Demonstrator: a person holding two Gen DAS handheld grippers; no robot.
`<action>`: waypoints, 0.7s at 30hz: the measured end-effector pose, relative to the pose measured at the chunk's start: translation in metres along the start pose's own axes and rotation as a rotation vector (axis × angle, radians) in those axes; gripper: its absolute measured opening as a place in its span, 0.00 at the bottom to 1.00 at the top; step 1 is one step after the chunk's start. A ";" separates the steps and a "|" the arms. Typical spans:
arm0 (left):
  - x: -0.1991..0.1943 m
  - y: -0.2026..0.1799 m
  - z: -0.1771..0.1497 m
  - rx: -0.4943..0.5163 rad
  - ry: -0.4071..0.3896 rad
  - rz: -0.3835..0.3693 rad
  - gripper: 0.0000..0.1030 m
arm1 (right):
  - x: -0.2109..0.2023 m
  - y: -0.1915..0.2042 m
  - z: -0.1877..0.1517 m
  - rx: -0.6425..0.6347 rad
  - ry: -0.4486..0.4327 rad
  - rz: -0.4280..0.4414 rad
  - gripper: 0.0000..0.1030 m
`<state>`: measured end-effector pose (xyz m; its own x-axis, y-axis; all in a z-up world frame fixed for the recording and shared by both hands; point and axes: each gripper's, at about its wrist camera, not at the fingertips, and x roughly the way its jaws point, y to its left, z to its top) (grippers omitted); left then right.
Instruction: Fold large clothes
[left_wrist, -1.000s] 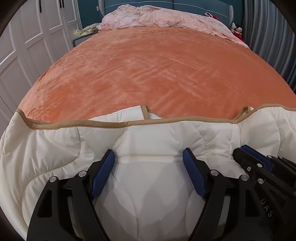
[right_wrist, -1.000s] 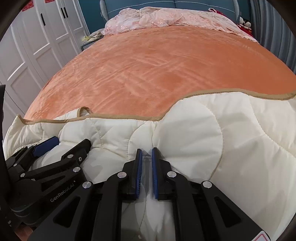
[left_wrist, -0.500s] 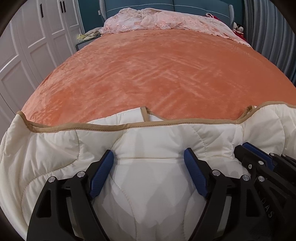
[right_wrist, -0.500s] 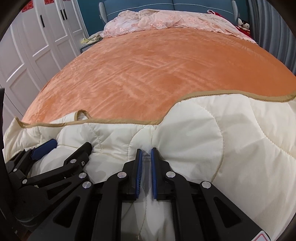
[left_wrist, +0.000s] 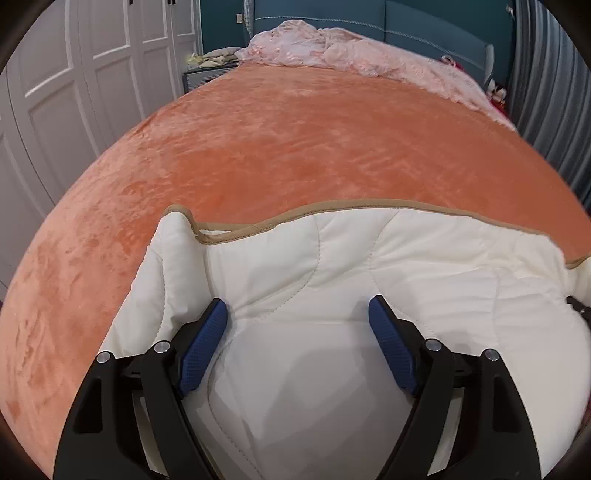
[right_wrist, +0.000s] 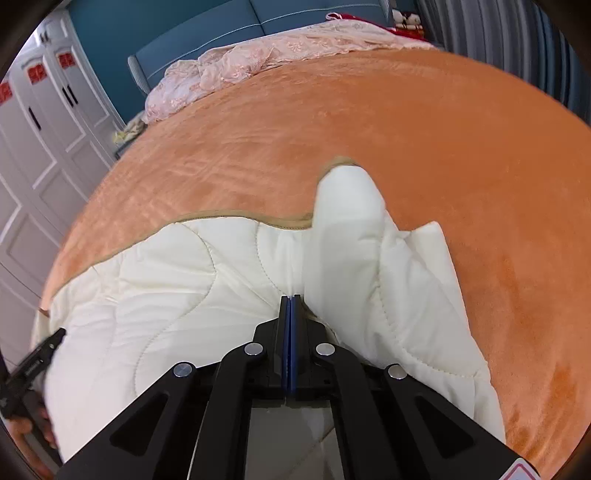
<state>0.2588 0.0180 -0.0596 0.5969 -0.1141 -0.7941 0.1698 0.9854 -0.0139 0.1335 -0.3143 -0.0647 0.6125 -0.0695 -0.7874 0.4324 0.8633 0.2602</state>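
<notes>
lying under both hand-held grippers: quilt (left_wrist: 424, 258)

Cream quilted garment (left_wrist: 369, 266) — tan-trimmed, bunched on the orange bedspread (left_wrist: 295, 147)

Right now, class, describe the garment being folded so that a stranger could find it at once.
Start at the big orange bedspread. At its near end lies the cream quilted garment. Unlike the pink bedding by the headboard, it is padded, with a tan edge.
</notes>
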 end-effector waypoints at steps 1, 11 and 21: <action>0.001 -0.002 0.002 0.004 0.008 0.011 0.76 | 0.001 0.004 0.001 -0.014 0.002 -0.022 0.00; -0.092 0.053 -0.048 -0.186 0.018 -0.084 0.84 | -0.090 0.068 -0.036 -0.073 0.001 0.032 0.14; -0.140 0.109 -0.111 -0.444 0.036 -0.095 0.88 | -0.086 0.150 -0.117 -0.229 0.152 0.165 0.14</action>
<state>0.1066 0.1557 -0.0170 0.5664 -0.2094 -0.7971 -0.1354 0.9304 -0.3406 0.0678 -0.1206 -0.0236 0.5483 0.1416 -0.8242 0.1647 0.9480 0.2724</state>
